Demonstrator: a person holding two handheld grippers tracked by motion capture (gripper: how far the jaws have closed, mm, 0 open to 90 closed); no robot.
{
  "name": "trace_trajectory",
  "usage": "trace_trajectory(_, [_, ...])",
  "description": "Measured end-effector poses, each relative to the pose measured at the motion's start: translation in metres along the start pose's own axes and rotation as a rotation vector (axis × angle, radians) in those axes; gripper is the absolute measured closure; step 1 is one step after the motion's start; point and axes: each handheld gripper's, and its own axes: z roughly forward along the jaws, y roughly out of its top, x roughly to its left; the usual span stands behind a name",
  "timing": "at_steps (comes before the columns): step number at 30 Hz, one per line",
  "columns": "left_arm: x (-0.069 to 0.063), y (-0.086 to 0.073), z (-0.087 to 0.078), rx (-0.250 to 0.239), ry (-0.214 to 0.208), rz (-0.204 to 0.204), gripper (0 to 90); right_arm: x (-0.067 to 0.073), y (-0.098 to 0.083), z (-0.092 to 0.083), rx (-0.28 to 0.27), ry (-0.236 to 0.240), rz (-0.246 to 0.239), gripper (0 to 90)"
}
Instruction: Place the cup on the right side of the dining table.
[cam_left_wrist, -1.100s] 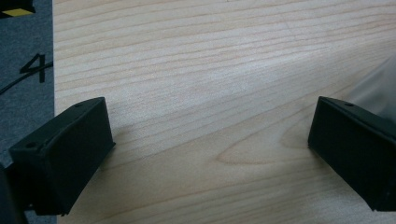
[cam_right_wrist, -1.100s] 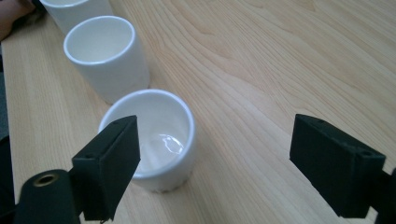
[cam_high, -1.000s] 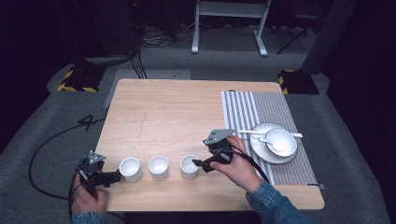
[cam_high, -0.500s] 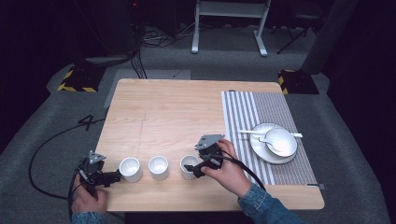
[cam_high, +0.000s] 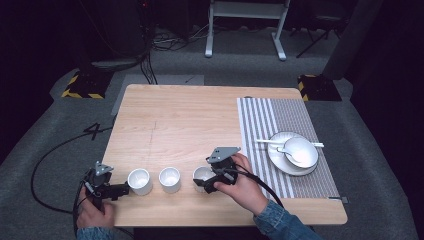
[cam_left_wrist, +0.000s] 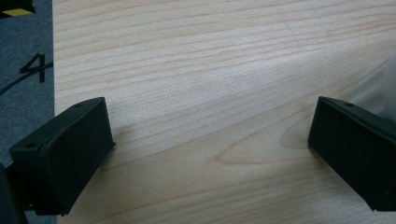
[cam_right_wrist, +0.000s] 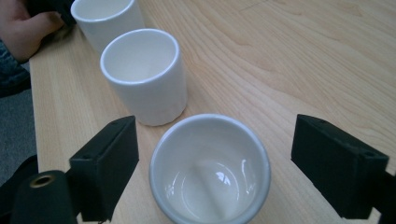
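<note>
Left gripper (cam_high: 122, 189) rests at the table's (cam_high: 200, 115) front left corner, same spot as a second ago. Its jaws stand wide apart over bare wood in the left gripper view; nothing between them. Its tips sit just beside the left cup (cam_high: 139, 181), and whether they touch it cannot be told.

Three white cups in a row along the front edge: left cup, middle cup (cam_high: 169, 179), right cup (cam_high: 203, 178). None has shifted.

Right gripper (cam_high: 210, 184): a second ago it hung right of the right cup, near the mat (cam_high: 280, 120). Half a second ago it was at the cup. Now it is over that cup, lower and further left. In the right gripper view the jaws straddle the right cup (cam_right_wrist: 210, 169), one on each side, with gaps to the rim; pads not pressing. Cup stands upright on the table, empty.

Far right, unchanged: bowl (cam_high: 300, 151) with spoon (cam_high: 290, 149) on a plate (cam_high: 276, 159), on the striped mat.
</note>
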Motion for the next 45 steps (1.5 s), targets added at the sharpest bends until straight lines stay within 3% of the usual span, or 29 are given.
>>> trace_trajectory(5, [0.0,0.0,0.0,0.0,0.0,0.0,0.1,0.003,-0.006,0.01,0.053,0.012,-0.012,15.9])
trace_trajectory(13, [0.0,0.0,0.0,0.0,0.0,0.0,0.1,0.003,-0.019,0.033,0.136,-0.009,-0.025,15.9])
trace_trajectory(15, [0.0,0.0,0.0,0.0,0.0,0.0,0.1,0.004,-0.021,0.037,0.151,-0.019,-0.035,17.7])
trace_trajectory(16, [0.0,0.0,0.0,0.0,0.0,0.0,0.1,0.004,-0.021,0.04,0.176,-0.007,-0.03,24.1])
trace_trajectory(19, [0.0,0.0,0.0,0.0,-0.001,0.0,0.1,0.004,-0.021,0.041,0.186,-0.026,-0.044,26.8])
trace_trajectory(45, [0.0,0.0,0.0,0.001,-0.001,0.0,0.1,0.004,-0.01,0.034,0.222,-0.019,-0.056,27.3])
